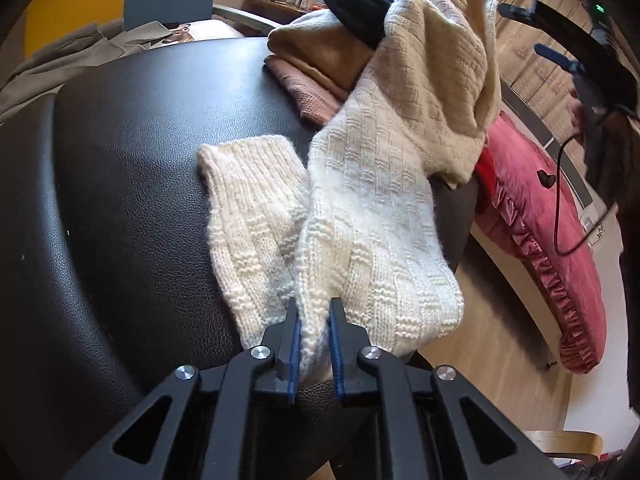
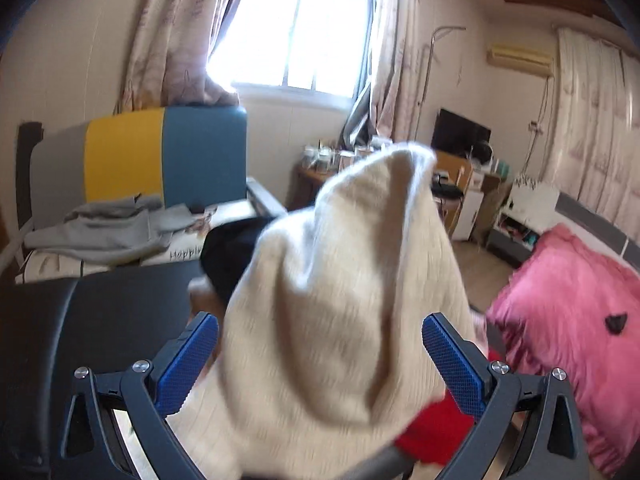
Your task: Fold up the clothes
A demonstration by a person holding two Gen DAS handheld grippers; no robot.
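Observation:
A cream knitted sweater [image 1: 376, 184] lies partly on the black leather table [image 1: 132, 152] and is draped over the pile at the far right. My left gripper [image 1: 314, 320] is shut on the sweater's near edge. A ribbed cuff [image 1: 248, 168] of the sweater rests flat on the table. In the right wrist view the sweater [image 2: 332, 304] bulges up, blurred, between the wide-apart blue pads [image 2: 452, 356] of my right gripper [image 2: 320, 328], which is open. The right gripper [image 1: 560, 32] also shows at the top right of the left wrist view.
A pile of folded tan and pink clothes [image 1: 316, 64] with a black garment [image 1: 360, 8] on top sits at the table's far side. A pink ruffled bed cover [image 1: 536, 216] lies to the right. A sofa with grey clothes [image 2: 108, 224] stands behind the table.

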